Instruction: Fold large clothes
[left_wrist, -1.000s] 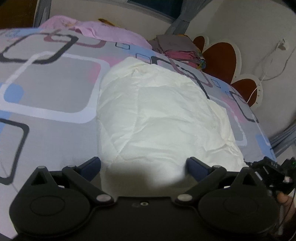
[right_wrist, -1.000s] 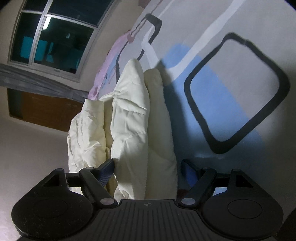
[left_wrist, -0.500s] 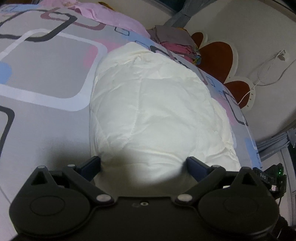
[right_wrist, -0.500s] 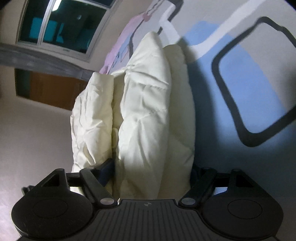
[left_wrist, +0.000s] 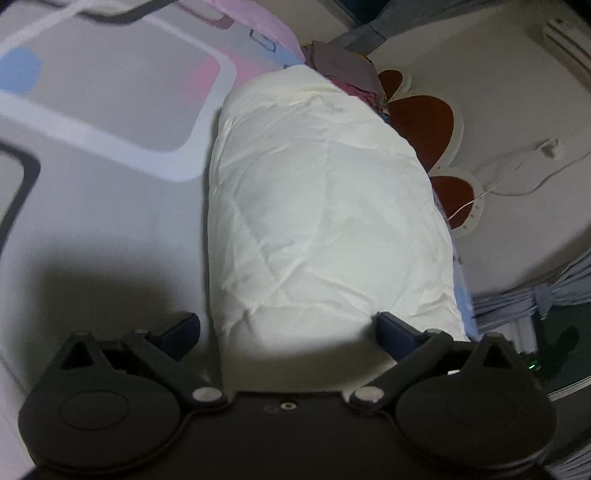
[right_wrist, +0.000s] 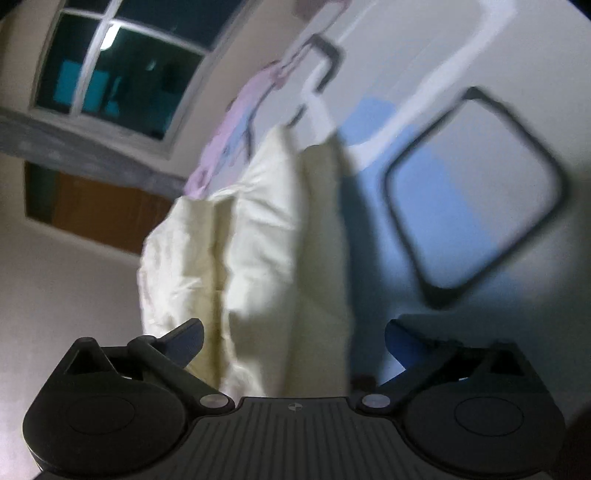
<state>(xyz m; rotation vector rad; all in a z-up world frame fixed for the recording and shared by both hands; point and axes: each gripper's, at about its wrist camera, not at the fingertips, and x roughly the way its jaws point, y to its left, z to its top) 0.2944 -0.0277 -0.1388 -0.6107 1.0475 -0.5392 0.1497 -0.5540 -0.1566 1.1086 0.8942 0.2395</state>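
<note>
Left wrist: patterned bedspread (left_wrist: 110, 110), brown headboard (left_wrist: 424, 118); both tools gape around cream jacket (left_wrist: 325, 221).

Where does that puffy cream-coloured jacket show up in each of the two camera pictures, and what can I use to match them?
Left wrist view: the cream jacket fills the middle, lying folded on the patterned bedsheet.
Right wrist view: the cream jacket stands left of centre, seen edge-on as stacked layers.
Shared landmark: the bedsheet's grey ground with dark-outlined rounded squares and blue patches.
</note>
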